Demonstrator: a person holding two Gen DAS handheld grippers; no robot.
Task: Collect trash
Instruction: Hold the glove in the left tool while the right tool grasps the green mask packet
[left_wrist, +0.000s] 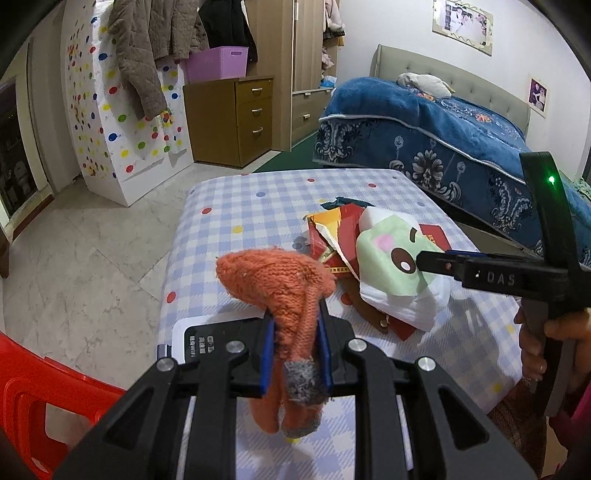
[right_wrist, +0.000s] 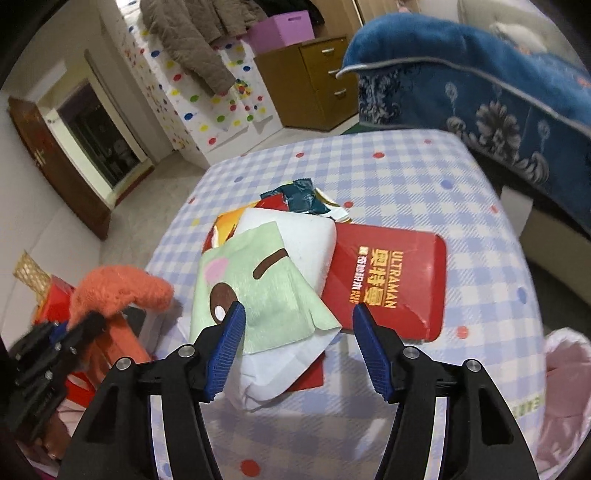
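The right gripper (right_wrist: 297, 334) stands with its blue-padded jaws apart, one pad at the edge of the pale green cartoon-face wrapper (right_wrist: 258, 291) and the other over the near end of the red carton (right_wrist: 388, 280); neither pad presses on anything, so it holds nothing. From the left wrist view its dark fingers reach in from the right and hang right at the wrapper (left_wrist: 391, 258), and whether they touch it cannot be told. The left gripper (left_wrist: 295, 343) has its jaws nearly together, clamped on an orange knitted glove (left_wrist: 280, 284) whose cuff sticks up past the pads and whose grey-tipped fingers droop below them. Under the wrapper lies crumpled white paper (right_wrist: 314, 236), with a dark teal sachet (right_wrist: 301, 195) and other red packaging heaped behind, all in one pile near the middle of the blue checked tablecloth (right_wrist: 406, 177). A pink bag (right_wrist: 561, 387) shows at the right edge of the table, possibly the place for the trash. The step in hand looks like the approach to the pile with the free tool, one item already secured in the other hand. The next move would call for lowering the open jaws until they straddle the wrapper and the white paper, then closing firmly, since thin loose sheets may slide or separate; the stiff carton may need its own grasp.
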